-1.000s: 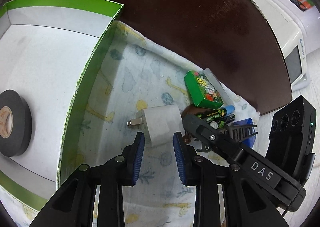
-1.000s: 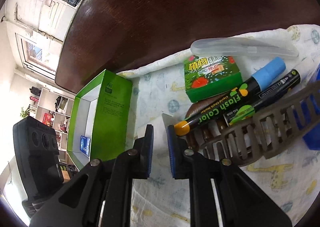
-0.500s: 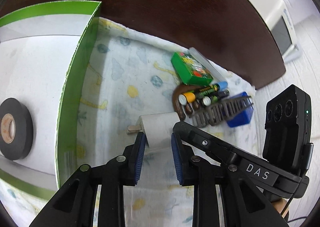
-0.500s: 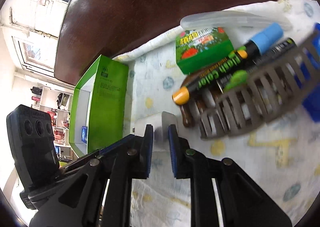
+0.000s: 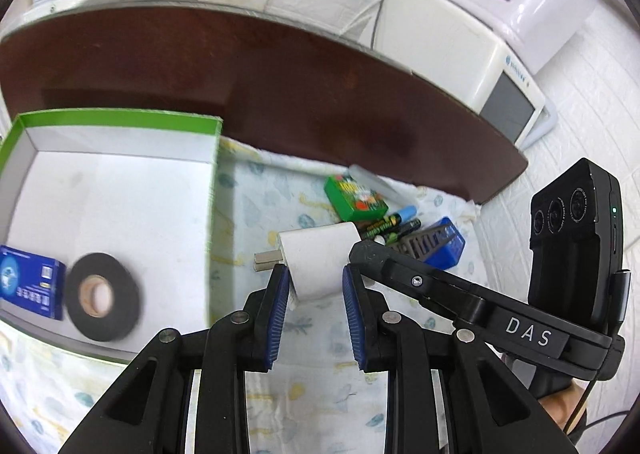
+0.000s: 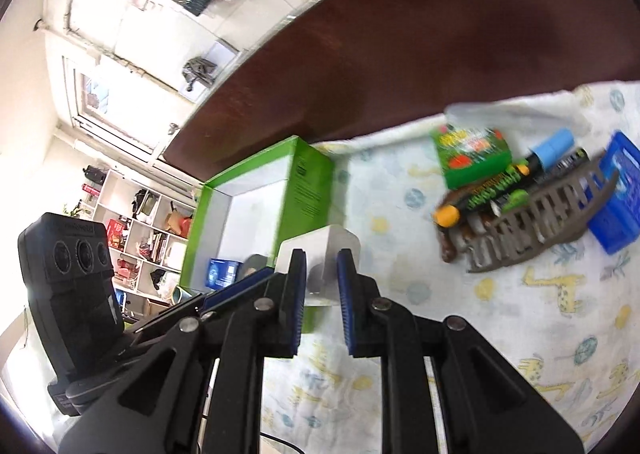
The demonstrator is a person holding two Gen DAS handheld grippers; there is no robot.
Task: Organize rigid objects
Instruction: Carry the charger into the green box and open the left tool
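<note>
White charger block [image 5: 320, 260], rounded corners, metal prongs, gripped by left claw [image 5: 314, 290] and right claw [image 6: 322, 278]

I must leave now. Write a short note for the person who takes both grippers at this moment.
Left gripper and right gripper: both shut on the white charger, held above the cloth.
Green box: black tape roll and small blue box already inside.
Left: put the charger in, then the green packet, markers, grey comb and blue case.
</note>
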